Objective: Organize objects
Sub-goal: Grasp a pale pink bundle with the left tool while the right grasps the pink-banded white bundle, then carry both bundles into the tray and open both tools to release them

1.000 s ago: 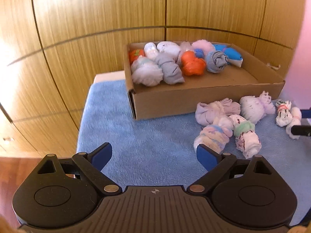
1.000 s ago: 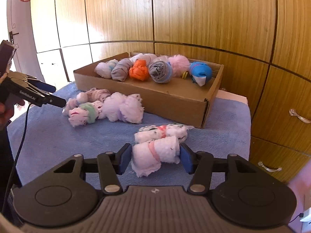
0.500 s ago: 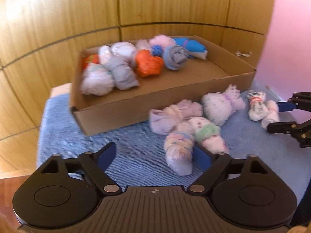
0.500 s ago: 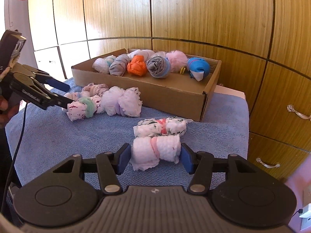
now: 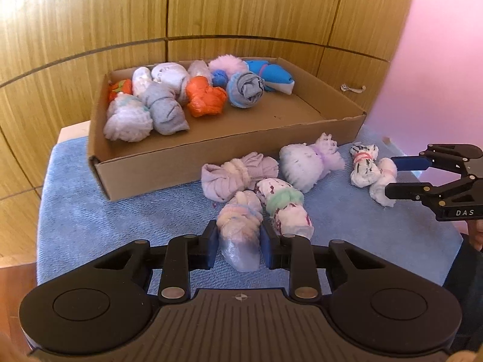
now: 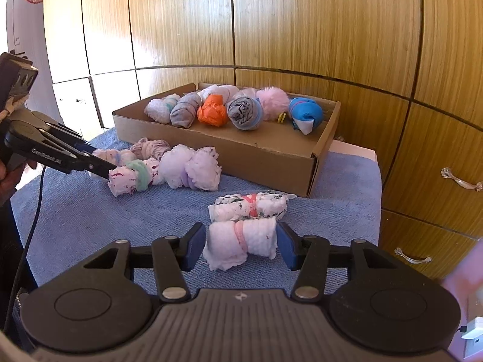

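Swung onto the pastel sock bundle (image 5: 240,235) and clamped shut, the left gripper (image 5: 238,242) is best lifted clear of the green-banded neighbour (image 5: 285,208).

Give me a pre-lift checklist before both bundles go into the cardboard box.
1. Left gripper, jaws just closed, pinches the pastel bundle: ok.
2. Right gripper gripping the white bundle: not ok, a gap shows at the left pad.
3. Free floor in the cardboard box: ok, near half bare.
4. Neighbouring green-banded bundle clear of the left grip: cannot tell, it touches.
5. Both bundles tied: ok.
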`<state>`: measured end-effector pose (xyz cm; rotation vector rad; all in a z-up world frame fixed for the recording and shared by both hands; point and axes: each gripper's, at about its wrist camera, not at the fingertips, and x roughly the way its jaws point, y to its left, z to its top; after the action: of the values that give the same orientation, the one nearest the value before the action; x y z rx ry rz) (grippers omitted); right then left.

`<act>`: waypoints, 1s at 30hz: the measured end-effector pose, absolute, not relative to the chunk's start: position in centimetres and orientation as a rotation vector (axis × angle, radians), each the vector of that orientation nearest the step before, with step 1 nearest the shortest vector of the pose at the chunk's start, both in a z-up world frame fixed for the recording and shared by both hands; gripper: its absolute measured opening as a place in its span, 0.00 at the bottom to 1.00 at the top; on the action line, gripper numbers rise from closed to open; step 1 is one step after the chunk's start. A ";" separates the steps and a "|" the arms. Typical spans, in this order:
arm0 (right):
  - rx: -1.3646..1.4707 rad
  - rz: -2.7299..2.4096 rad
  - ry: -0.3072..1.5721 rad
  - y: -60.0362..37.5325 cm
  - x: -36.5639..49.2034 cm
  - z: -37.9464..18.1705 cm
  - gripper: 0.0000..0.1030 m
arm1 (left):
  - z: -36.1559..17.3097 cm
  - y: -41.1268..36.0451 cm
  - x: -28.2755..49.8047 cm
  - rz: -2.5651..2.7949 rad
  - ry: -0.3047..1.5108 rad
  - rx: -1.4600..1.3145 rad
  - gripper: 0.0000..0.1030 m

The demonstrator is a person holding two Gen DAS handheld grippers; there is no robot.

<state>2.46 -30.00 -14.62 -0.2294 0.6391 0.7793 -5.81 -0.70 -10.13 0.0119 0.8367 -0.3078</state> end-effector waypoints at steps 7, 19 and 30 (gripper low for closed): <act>-0.243 0.778 0.655 -29.9 2.5 -14.8 0.51 | -9.8 0.2 -6.4 -0.286 0.834 0.010 0.35; -0.231 0.762 0.655 -30.6 2.2 -14.5 0.43 | -9.3 0.6 -6.5 -0.280 0.830 0.007 0.35; -0.315 0.795 0.462 -29.6 5.1 -5.6 0.43 | -2.4 -4.0 -0.2 -0.364 0.747 -0.030 0.36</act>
<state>5.12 -29.62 -5.59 -0.3151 0.4622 0.7950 -0.24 -4.02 -2.43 -0.0299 0.7469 -0.3636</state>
